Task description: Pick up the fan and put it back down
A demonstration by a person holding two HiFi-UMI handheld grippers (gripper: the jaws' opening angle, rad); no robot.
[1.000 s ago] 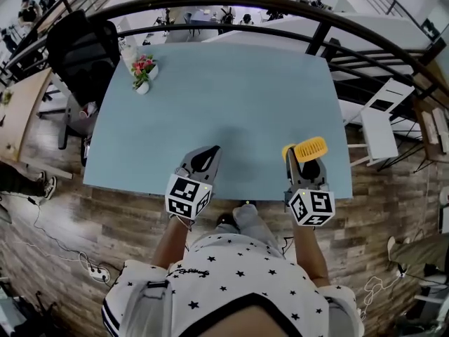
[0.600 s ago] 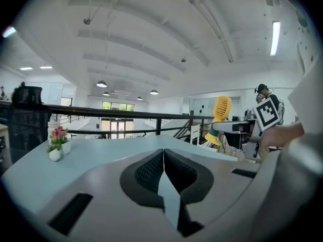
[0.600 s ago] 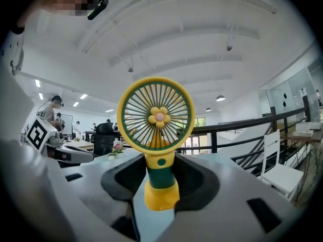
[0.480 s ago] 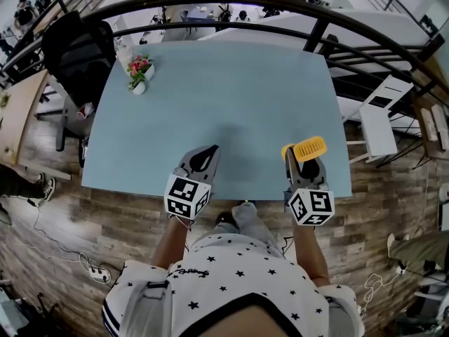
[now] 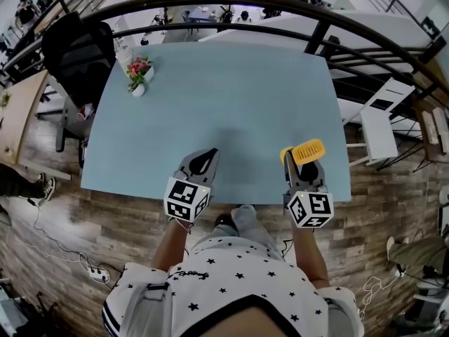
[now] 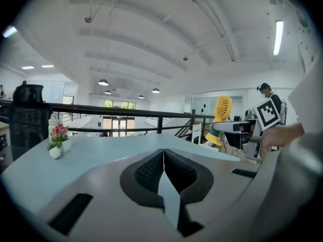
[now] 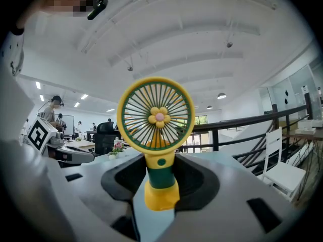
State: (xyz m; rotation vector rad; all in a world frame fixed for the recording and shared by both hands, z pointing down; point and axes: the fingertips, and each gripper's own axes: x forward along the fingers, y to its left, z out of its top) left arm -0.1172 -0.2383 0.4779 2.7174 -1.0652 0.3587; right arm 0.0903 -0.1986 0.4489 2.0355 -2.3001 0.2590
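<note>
Light blue table [image 5: 231,97] carries a small flower pot [image 5: 138,72] near its far left corner. Left tongs [image 5: 210,152] sit over the near edge, jaws together, nothing between them. Right tongs [image 5: 289,153], well apart to the right, grip a yellow fan [image 5: 307,150]. A black chair [image 5: 77,55] stands beside the table's left side.

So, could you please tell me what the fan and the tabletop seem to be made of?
Fan: likely moulded plastic, glossy yellow and green, with thin spokes in its grille. Tabletop: smooth, matte, pale blue, perhaps laminate; unclear.
</note>
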